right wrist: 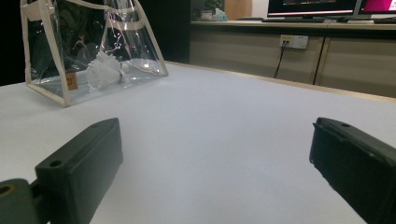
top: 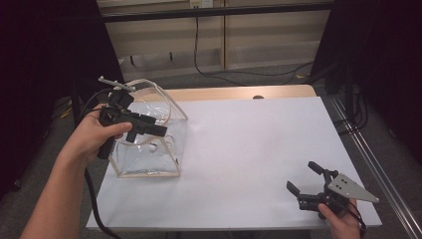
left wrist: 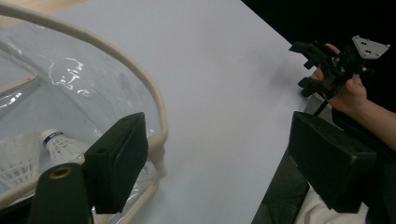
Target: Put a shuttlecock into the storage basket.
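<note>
A clear plastic bag (top: 149, 160) with cream trim and cream handles (left wrist: 156, 100) stands upright at the left of the white table (top: 249, 149). Inside it lies a white shuttlecock (left wrist: 56, 142), also visible through the bag's wall (right wrist: 105, 70). My left gripper (top: 161, 130) hovers over the bag's mouth, open. One handle runs just inside its left jaw without being pinched. The right gripper (top: 302, 176) rests open near the table's front right corner with nothing between its jaws, far from the bag (right wrist: 60, 46). It appears across the table as the right gripper (left wrist: 306, 67).
A wooden strip (top: 239, 93) edges the table's far side. Black cables (top: 199, 59) lie on the floor behind it, and a metal rail (top: 368, 159) runs along the right. A cabinet with a wall socket (right wrist: 293, 42) stands beyond the table.
</note>
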